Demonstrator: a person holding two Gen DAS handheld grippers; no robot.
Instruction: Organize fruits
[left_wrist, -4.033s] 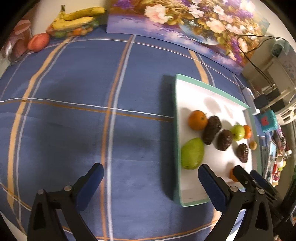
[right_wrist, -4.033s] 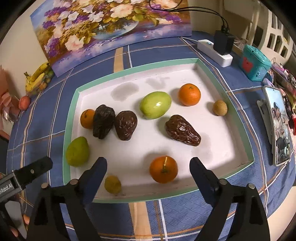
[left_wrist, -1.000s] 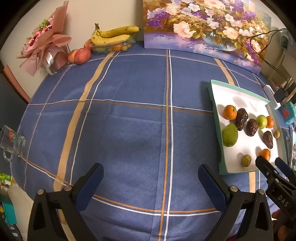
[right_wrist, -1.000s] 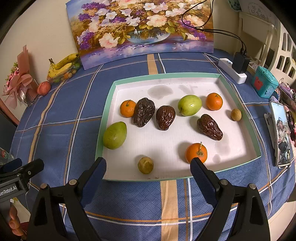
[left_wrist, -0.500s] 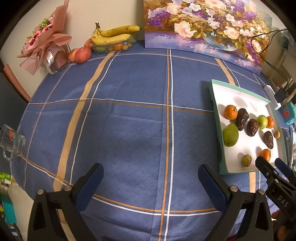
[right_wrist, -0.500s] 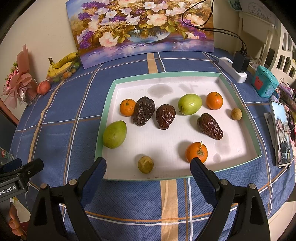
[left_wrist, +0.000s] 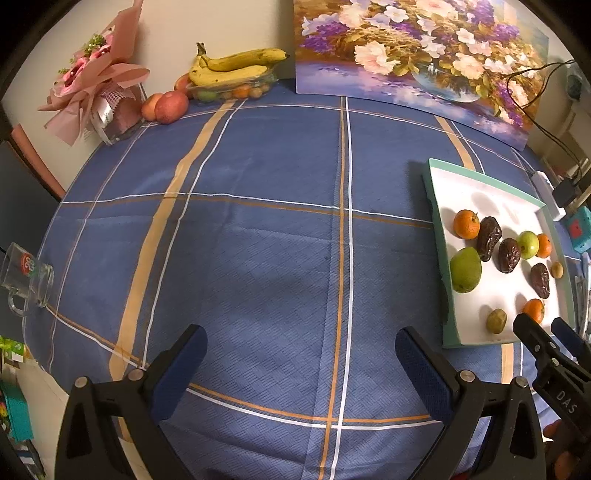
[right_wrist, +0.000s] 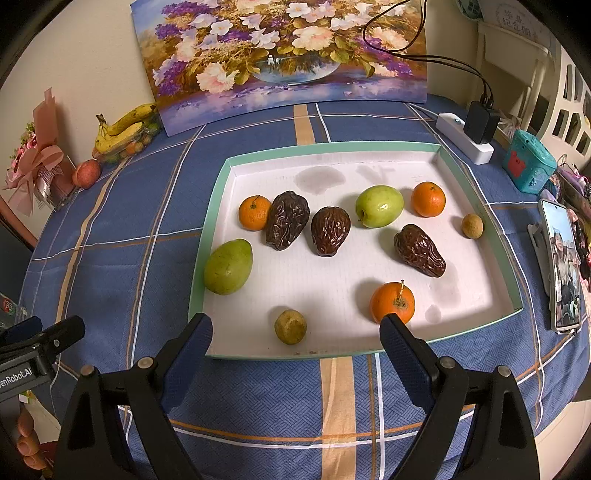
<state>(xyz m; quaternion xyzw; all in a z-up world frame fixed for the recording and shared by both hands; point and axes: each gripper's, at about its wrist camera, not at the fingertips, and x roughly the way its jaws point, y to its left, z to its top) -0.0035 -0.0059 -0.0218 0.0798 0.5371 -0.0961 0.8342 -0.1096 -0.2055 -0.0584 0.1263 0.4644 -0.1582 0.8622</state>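
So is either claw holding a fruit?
No. The left claw is open over bare tablecloth, and the right claw is open at the tray edge, gripping nothing.

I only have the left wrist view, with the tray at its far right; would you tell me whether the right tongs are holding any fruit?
Observer: No, the right tongs are open and empty, above the tray's near edge.
Operator: What lies nearest them?
Observer: A small yellowish fruit shows between the tips, and a stemmed orange sits just past the right tip.
Operator: Is anything beyond the tray's right side?
Observer: A phone with its screen lit, beside the rim.
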